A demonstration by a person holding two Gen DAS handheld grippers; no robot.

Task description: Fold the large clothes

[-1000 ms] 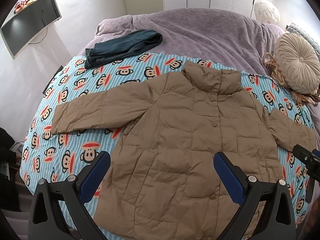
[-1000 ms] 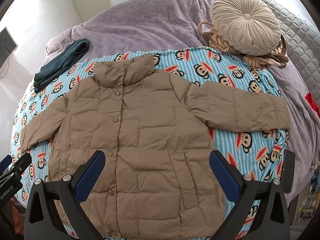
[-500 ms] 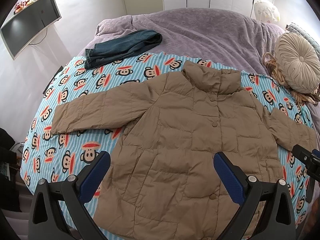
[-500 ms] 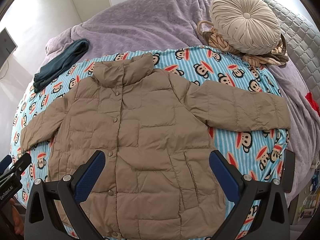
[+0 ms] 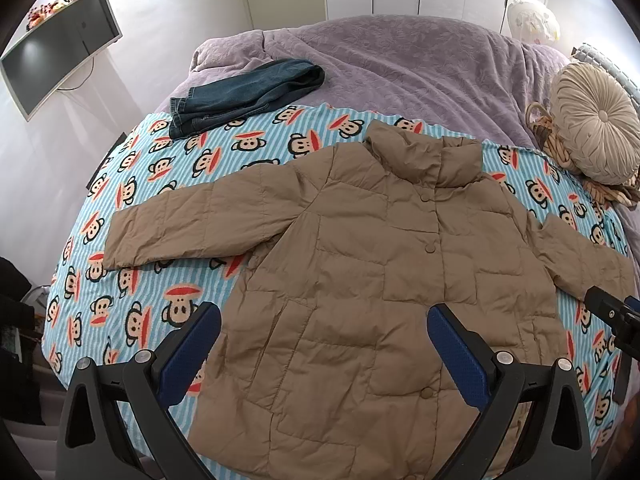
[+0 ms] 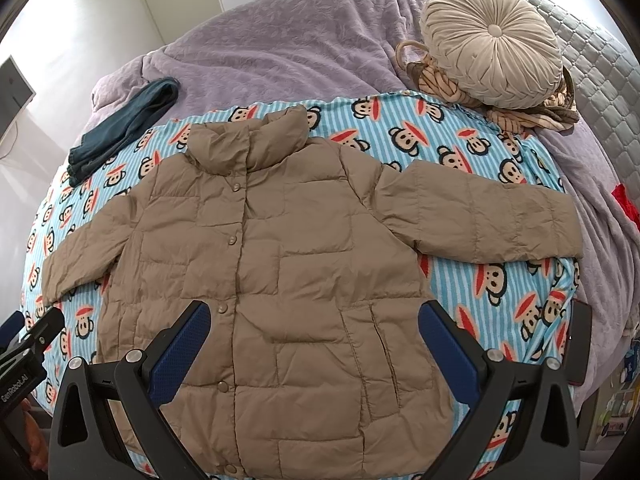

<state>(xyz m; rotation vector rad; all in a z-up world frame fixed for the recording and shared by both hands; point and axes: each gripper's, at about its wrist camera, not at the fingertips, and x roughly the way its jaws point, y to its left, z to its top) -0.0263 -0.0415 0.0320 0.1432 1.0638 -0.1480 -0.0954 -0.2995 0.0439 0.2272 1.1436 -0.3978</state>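
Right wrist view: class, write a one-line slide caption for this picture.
Open hand-held gripper above a tan jacket spread flat, sleeves out, on a monkey-print blanket.

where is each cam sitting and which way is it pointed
Left wrist: on the left gripper, above the jacket's hem, facing up the bed over the tan jacket to the jeans; its open blue-padded fingers show, plus the right gripper's tip at the right edge.
Right wrist: on the right gripper, facing the same way, nearer the round cushion; its open fingers show, the left gripper's tip at far left.
Shared: jacket, jeans, cushion, monkey-print blanket.
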